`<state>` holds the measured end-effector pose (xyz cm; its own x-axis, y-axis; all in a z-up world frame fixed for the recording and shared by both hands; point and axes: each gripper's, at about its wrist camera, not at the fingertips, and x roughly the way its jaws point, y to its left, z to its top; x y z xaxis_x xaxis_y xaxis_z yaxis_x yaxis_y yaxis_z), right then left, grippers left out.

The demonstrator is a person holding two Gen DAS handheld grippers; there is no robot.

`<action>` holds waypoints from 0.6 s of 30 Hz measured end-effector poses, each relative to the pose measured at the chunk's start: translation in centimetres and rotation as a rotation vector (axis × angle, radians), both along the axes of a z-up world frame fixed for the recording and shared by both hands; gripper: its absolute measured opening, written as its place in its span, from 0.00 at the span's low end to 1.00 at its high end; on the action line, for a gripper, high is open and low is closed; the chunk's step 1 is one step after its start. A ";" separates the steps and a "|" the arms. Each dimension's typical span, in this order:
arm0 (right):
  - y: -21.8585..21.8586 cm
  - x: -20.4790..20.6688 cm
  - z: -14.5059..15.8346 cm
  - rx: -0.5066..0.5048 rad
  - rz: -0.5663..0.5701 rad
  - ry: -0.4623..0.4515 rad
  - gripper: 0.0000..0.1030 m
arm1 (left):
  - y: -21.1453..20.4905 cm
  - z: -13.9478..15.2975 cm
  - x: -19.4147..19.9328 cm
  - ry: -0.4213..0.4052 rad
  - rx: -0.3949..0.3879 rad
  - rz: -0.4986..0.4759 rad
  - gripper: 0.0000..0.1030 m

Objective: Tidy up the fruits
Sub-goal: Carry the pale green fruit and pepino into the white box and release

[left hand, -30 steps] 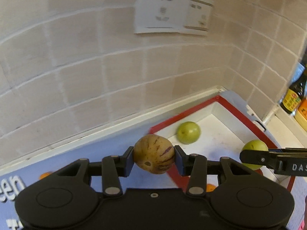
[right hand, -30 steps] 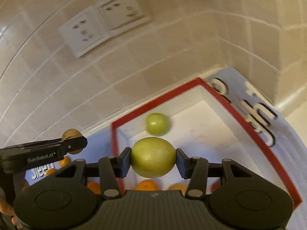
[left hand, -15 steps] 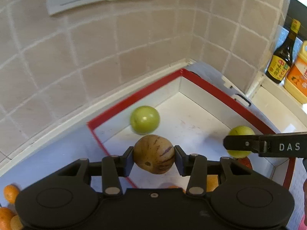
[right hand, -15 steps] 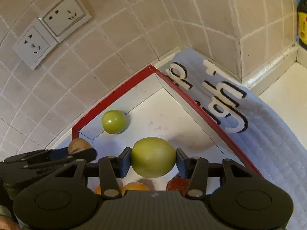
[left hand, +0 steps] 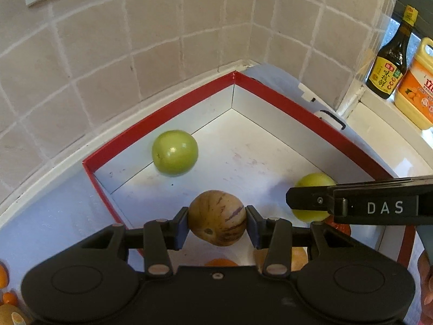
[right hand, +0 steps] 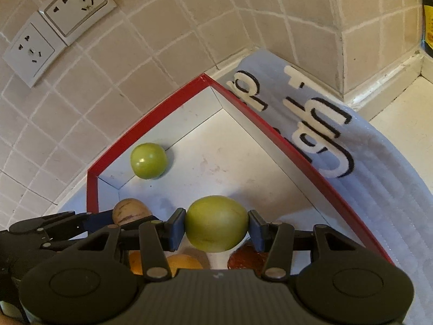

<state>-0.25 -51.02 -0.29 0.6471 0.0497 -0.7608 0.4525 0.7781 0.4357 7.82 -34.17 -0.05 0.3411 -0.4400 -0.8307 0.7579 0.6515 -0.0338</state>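
My left gripper is shut on a tan purple-striped pepino melon, held above the near part of a red-rimmed white box. My right gripper is shut on a green fruit over the same box. The right gripper also shows in the left wrist view, with its green fruit partly hidden. The left gripper and melon show at the lower left of the right wrist view. Another green fruit lies loose near the box's back left corner.
Orange fruits and a red fruit lie in the box under the grippers. A blue-grey towel lies under the box. A dark sauce bottle and an orange bottle stand on the right ledge. Small oranges lie at left. Tiled walls enclose the corner.
Both grippers, still shut on their fruits, have moved forward and down over the box. The loose green fruit has not moved.
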 end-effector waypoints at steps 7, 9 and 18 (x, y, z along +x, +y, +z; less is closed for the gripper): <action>-0.6 -0.7 0.7 -0.003 -0.027 -0.033 0.55 | -0.6 0.4 -0.9 -0.044 0.000 -0.034 0.78; -0.7 -1.0 1.1 -0.011 -0.031 -0.041 0.62 | -0.7 0.9 -1.0 -0.048 0.000 -0.046 0.78; -0.2 -1.6 3.6 -0.029 -0.036 -0.081 0.67 | 0.2 2.5 -0.8 -0.066 -0.010 -0.020 0.78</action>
